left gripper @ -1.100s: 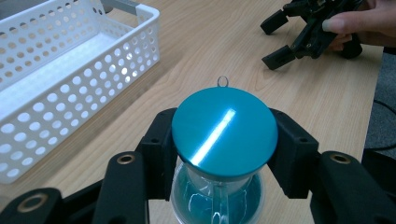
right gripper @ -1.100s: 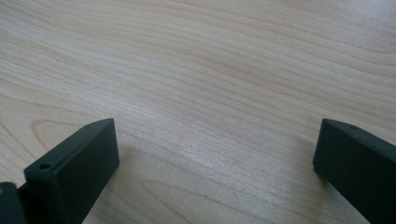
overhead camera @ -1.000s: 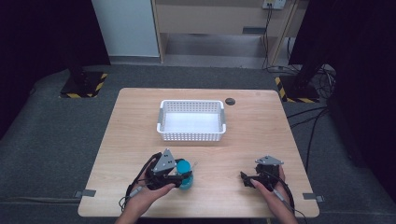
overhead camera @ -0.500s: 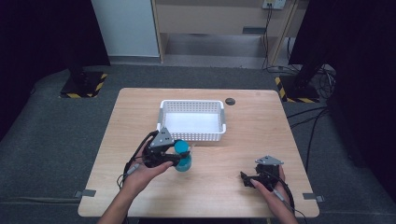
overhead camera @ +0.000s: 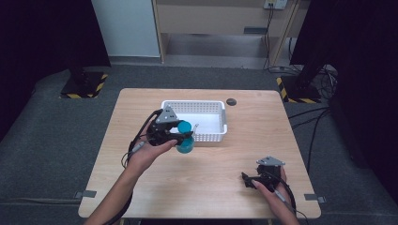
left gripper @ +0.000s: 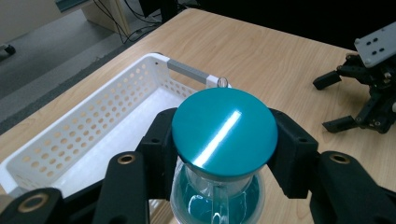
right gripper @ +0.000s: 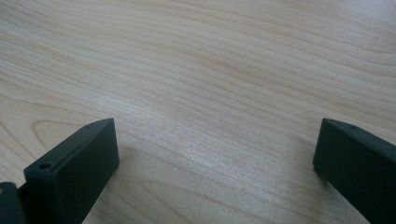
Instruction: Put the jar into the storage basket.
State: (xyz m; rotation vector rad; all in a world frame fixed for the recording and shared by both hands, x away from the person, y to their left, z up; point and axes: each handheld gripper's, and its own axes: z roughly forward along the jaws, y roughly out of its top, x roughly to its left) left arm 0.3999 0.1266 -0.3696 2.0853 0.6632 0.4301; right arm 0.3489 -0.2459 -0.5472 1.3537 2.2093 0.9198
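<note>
Between the jaws of our left tongs (left gripper: 224,154) we see an hourglass (left gripper: 223,135) with a glossy teal plastic cap that catches a bright streak of light, and clear, shiny glass or plastic beneath it. The jaws themselves look like matt black plastic with brass-coloured rivets. Just beyond them sits a white plastic basket (left gripper: 93,135), smooth and full of holes, with a dull grey handle. Under our right tongs (right gripper: 215,154) the table (right gripper: 224,70) is pale wood grain, smooth and softly matt.

Teal-capped clear hourglass (overhead camera: 185,139), upright, lifted off the table, beside white basket (overhead camera: 213,137)
</note>
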